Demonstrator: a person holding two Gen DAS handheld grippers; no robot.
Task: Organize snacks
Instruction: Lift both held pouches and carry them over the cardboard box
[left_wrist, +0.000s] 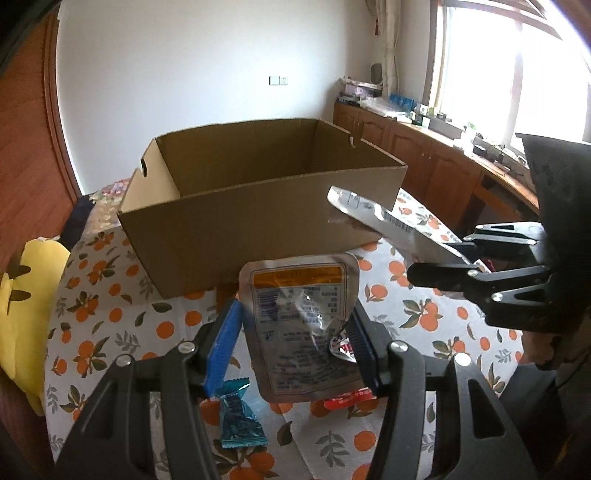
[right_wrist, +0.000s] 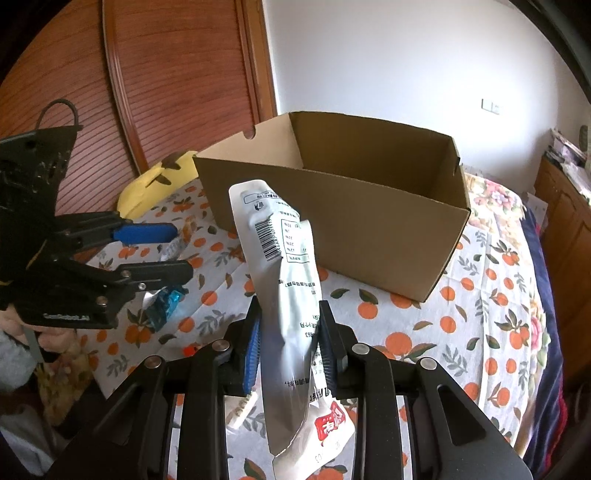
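Carrying two silver packets toward the cardboard box (left_wrist: 258, 206) at frame centre, apparently mid-transfer. Clamping, low centre in the left wrist view, the left gripper (left_wrist: 295, 343) on a flat foil pouch (left_wrist: 303, 325); clamping, low centre in the right wrist view, the right gripper (right_wrist: 288, 343) on a tall silver pouch (right_wrist: 284, 295). Needing next, likely, lifting over the near wall and releasing. Showing only in the left view: blue candy (left_wrist: 240, 417), lower left. Showing only rightward: flowered bedding (right_wrist: 495, 192), upper right.

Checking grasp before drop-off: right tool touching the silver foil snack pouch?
Touching. Right wrist view: both pads of the right tool clamp the silver foil snack pouch.
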